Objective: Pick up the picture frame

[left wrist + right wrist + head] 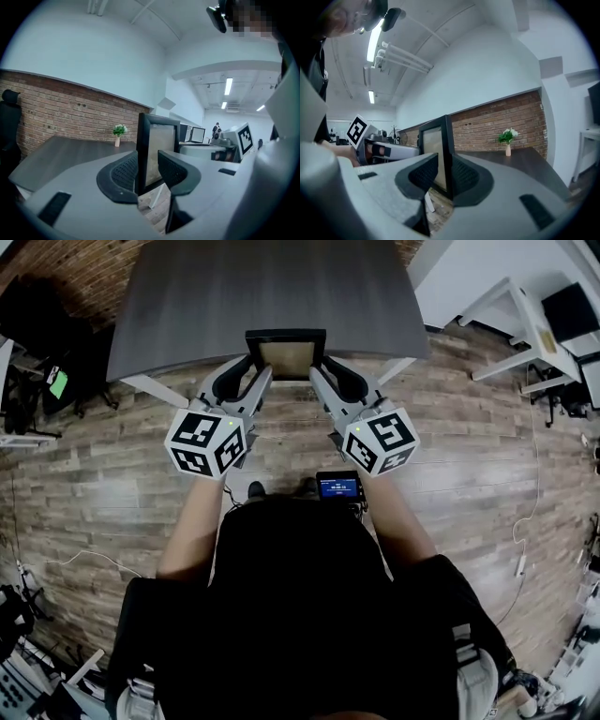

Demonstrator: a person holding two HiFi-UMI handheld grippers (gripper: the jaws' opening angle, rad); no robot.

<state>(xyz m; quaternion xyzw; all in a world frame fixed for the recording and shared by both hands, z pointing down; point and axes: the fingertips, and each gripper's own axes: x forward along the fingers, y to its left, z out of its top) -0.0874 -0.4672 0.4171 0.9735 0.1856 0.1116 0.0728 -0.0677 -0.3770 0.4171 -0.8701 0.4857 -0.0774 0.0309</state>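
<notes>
While clamped both sides, picture frame.

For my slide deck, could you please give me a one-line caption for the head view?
The left gripper and right gripper each grip one side of the picture frame near the table edge.

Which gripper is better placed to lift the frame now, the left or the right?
Neither alone: the left gripper is shut on the left edge of the frame, the right gripper on its right edge, at matching height. Lifting with both looks safest.
</notes>
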